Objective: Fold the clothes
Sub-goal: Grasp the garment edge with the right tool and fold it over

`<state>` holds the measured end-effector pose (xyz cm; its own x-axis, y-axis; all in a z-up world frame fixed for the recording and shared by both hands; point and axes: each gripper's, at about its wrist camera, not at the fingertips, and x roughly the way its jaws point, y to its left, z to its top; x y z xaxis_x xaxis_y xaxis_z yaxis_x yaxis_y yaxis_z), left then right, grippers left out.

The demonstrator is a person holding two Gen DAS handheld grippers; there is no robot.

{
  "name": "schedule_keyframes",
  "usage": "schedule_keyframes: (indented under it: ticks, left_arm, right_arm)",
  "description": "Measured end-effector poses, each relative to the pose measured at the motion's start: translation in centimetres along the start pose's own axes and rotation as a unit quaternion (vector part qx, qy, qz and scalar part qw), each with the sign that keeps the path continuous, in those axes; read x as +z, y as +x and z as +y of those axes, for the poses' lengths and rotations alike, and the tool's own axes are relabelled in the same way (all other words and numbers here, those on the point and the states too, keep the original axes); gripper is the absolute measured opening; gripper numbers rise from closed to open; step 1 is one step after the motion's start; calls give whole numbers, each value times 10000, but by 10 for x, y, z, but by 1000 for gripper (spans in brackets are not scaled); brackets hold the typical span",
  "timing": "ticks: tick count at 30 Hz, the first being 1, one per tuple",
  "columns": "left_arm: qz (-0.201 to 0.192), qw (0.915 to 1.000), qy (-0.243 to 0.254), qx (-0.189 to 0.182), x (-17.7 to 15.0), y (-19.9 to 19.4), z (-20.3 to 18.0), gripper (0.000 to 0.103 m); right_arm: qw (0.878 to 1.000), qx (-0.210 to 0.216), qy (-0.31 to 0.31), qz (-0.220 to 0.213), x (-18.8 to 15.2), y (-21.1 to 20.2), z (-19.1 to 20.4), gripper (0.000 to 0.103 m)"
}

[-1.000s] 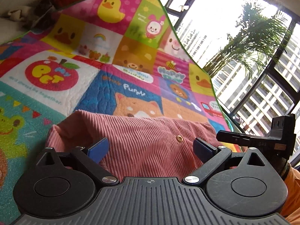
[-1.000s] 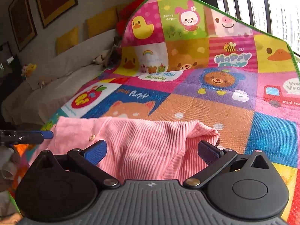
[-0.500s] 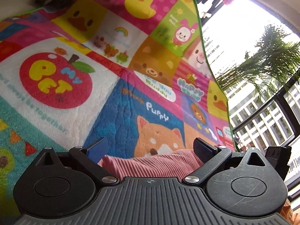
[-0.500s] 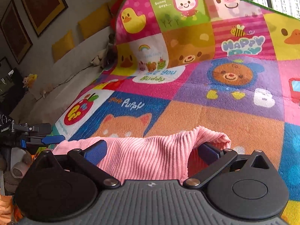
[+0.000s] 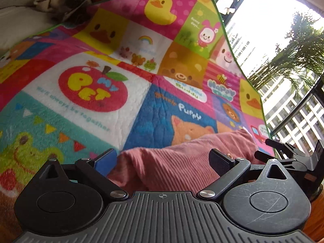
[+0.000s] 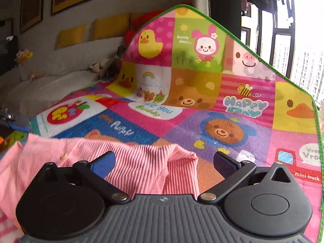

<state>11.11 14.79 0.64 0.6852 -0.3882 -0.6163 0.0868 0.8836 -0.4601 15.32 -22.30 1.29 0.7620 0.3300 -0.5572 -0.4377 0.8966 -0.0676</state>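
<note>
A pink corduroy garment (image 5: 182, 149) lies bunched on a colourful cartoon play mat (image 5: 91, 121). In the left wrist view my left gripper (image 5: 162, 161) is open, its blue-padded fingers (image 5: 105, 162) spread wide over the garment's left part. My right gripper (image 5: 283, 156) shows at the right edge of that view. In the right wrist view the garment (image 6: 141, 162) has a small button (image 6: 65, 155) and a folded right end. My right gripper (image 6: 164, 163) stands open over that end, nothing pinched. The left gripper's blue tip (image 6: 16, 121) peeks in at the far left.
The mat's far end (image 6: 182, 40) curves upward. A pale sofa (image 6: 50, 77) with yellow cushions (image 6: 70, 35) and small toys lies beyond on the left. Large windows (image 5: 299, 101) with a palm plant are on the right.
Both grippers swept forward over the garment half a second ago, then drew back, so more pink cloth shows again. The garment looks more bunched than a second ago. Both grippers stayed open.
</note>
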Motion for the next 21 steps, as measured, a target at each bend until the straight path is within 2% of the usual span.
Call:
schedule_keyframes:
  ticks: [2, 6, 7, 10, 13, 15, 16, 18, 20, 21]
  left_arm:
    - [62, 9999, -118, 51, -16, -10, 6, 100]
    - [2, 9995, -275, 139, -31, -27, 12, 100]
    - [-71, 9992, -332, 223, -31, -31, 13, 100]
    - [-315, 9967, -528, 523, -29, -43, 16, 100]
    - [-465, 9943, -521, 807, -27, -48, 13, 100]
    - [-509, 9941, -464, 841, -27, -50, 9, 100]
    - [-522, 9942, -428, 836, -26, -51, 7, 100]
    - [-543, 9942, -333, 862, -26, -53, 2, 100]
    - [-573, 9937, -209, 942, -27, -54, -3, 100]
    - [-588, 9936, -176, 950, -28, -55, -4, 100]
  right_arm:
    - [9984, -167, -497, 215, -13, -1, 17, 103]
    - [9922, -727, -1010, 65, -16, -10, 45, 103]
    - [9929, -610, -1023, -55, -12, -18, 55, 103]
    - [9936, 274, -1016, -409, -2, -46, 93, 103]
    - [9842, 1074, -1361, -354, -6, -56, 150, 103]
    - [9750, 1553, -1573, -232, -11, -53, 183, 101]
    - [9710, 1705, -1665, -179, -13, -51, 197, 96]
    - [9645, 1887, -1845, -83, -15, -45, 220, 93]
    - [9603, 1918, -2025, 21, -17, -37, 239, 91]
    - [9595, 1864, -2110, 82, -19, -32, 246, 86]
